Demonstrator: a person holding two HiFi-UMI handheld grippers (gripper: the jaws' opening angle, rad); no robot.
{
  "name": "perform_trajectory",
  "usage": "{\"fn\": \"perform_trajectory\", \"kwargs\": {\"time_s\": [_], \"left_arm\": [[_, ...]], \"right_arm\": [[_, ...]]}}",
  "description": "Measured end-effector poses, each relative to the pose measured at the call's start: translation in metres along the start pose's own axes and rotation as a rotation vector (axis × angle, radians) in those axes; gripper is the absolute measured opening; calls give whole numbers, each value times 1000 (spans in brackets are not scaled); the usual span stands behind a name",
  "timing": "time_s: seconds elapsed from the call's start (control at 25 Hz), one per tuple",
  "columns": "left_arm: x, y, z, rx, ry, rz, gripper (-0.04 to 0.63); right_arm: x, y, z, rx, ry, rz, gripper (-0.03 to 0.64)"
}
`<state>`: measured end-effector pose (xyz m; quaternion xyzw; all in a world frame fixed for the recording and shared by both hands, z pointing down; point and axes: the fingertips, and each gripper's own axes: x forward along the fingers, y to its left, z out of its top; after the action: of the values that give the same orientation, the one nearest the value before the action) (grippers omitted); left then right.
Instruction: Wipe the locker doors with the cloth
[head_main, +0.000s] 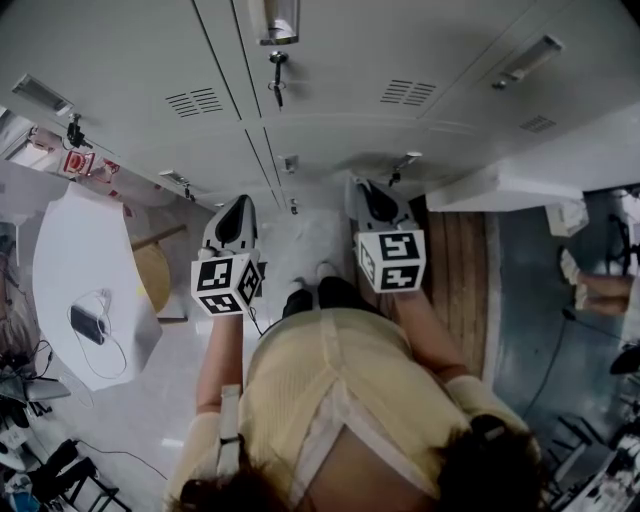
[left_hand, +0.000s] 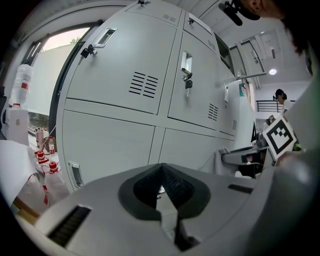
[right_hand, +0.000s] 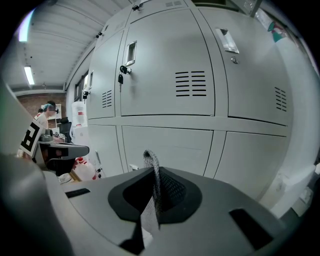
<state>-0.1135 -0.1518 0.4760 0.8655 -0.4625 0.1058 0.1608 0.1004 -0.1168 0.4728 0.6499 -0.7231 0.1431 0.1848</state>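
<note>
Right gripper (right_hand: 156, 195), in front of the locker doors (right_hand: 165, 80): jaws clamped on a grey mesh cloth (right_hand: 150, 167), its tip toward the lower doors. Left gripper (left_hand: 161, 192), facing the same doors: jaws together, nothing between them.

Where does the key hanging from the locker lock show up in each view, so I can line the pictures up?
Head view: key at top centre.
Left gripper view: key upper middle, slightly right.
Right gripper view: key upper left, well above the cloth.
Shared landmark: the vent slots on the same door, right of the key.
</note>
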Motion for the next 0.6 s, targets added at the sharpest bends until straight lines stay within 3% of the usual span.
{"fn": "perform_trajectory", "kwargs": {"time_s": [0.6], "left_arm": [[0,1,0,-3,1,13,2]], "right_arm": [[4,-4,-4,33,13,14,14]]}}
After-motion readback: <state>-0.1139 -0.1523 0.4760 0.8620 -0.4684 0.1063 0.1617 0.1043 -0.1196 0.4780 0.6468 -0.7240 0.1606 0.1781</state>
